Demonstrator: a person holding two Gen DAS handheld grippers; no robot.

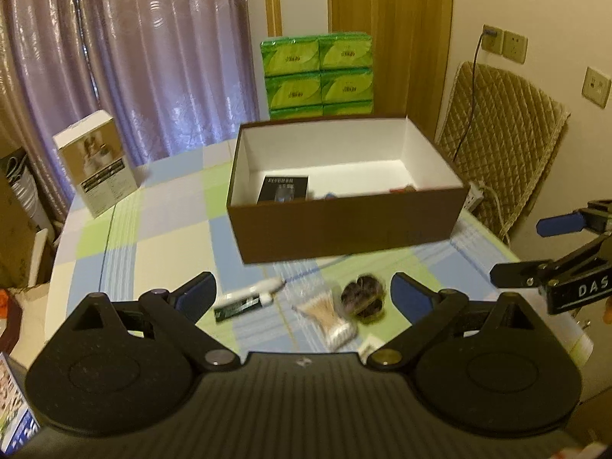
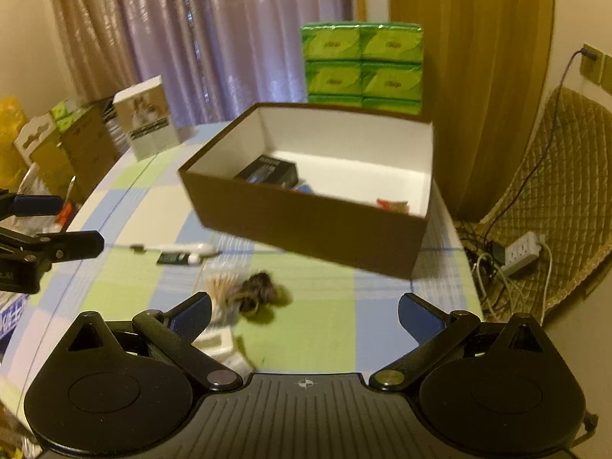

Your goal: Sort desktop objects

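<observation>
Two grippers hover above a checked tablecloth, both with fingers spread wide and holding nothing. Going left to right in the left wrist view: a white product box stands upright near the curtain, then the left gripper frames a small green-and-white tube, a bundle of cotton swabs in clear wrap and a dark hair tie, all loose on the cloth just before the open brown cardboard box. The right gripper juts in sideways at the far right edge. Only this view shows the wall sockets.

The right wrist view adds cartons and a yellow bag left of the table, and a power strip on the floor at right. It looks into the brown box at an angle, showing a black packet and a red-and-tan item on its white floor. The right gripper sits level over a green square.
</observation>
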